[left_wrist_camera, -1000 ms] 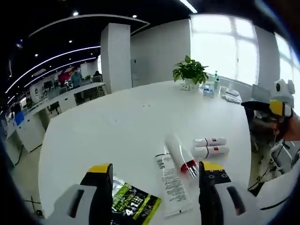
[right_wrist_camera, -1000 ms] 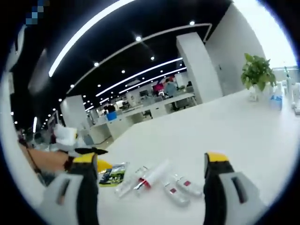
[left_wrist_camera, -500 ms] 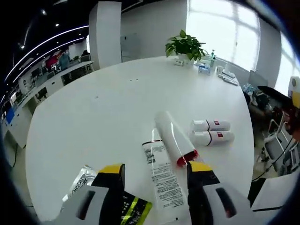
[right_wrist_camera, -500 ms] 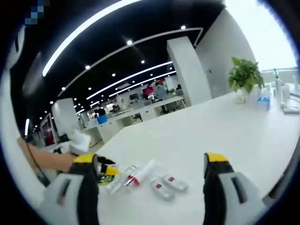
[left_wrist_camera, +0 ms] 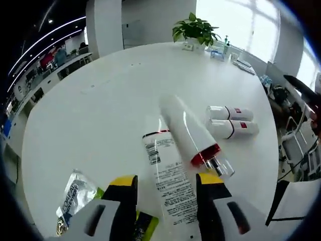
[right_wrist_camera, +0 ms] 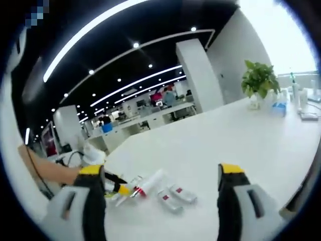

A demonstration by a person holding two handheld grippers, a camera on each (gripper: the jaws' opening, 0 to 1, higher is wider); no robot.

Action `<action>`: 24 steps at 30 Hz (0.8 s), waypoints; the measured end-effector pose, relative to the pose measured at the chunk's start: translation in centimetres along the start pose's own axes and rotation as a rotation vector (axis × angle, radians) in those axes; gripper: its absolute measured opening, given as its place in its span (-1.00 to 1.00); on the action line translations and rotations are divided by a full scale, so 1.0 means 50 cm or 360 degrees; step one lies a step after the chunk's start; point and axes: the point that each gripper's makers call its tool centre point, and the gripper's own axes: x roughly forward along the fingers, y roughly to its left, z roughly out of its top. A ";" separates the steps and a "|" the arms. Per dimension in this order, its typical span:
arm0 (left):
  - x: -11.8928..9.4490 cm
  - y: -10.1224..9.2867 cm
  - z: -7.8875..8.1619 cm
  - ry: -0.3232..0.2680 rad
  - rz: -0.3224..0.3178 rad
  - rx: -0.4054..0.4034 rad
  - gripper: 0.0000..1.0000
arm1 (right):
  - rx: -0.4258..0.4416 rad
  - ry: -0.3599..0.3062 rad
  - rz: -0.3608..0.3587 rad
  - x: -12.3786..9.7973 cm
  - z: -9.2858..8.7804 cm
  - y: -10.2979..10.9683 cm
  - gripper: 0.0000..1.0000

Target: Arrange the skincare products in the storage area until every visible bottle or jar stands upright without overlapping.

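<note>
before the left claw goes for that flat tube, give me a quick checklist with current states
1. Left claw open: ok, its jaws stand apart.
2. Flat printed tube lined up between the jaws: ok, its near end lies in the gap.
3. Tube free of neighbours: not ok, the red-banded bottle lies against or over its edge.
4. Products upright: not ok, the tube, the bottle and the two small white bottles all lie flat on the table.
5. Foil sachet clear of the approach: ok, it lies off to the side.
6. Right claw out of the way: ok, open and back from the products.

Bright window glare, ceiling strip lights, fisheye-warped edges
</note>
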 end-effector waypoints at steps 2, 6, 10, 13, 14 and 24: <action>0.011 0.001 -0.011 0.0051 0.0011 0.0032 -0.05 | 0.0004 -0.0013 -0.0011 -0.004 0.006 -0.003 0.82; 0.021 -0.003 0.002 0.0017 0.0023 0.0046 -0.11 | 0.0008 -0.0009 -0.0039 -0.016 0.003 -0.014 0.82; 0.017 0.008 0.013 -0.0039 0.0013 -0.0045 -0.30 | 0.0025 0.0000 -0.0086 -0.032 -0.004 -0.033 0.82; 0.018 0.021 0.015 -0.0042 0.0035 -0.0068 -0.35 | 0.0035 0.0002 -0.0106 -0.035 -0.006 -0.037 0.81; 0.021 0.025 0.018 -0.0054 0.0036 -0.0104 -0.37 | 0.0036 0.0003 -0.0109 -0.036 -0.007 -0.037 0.81; 0.027 0.046 0.032 -0.0132 0.0035 -0.0180 -0.66 | 0.0036 0.0040 -0.0080 -0.025 -0.014 -0.029 0.81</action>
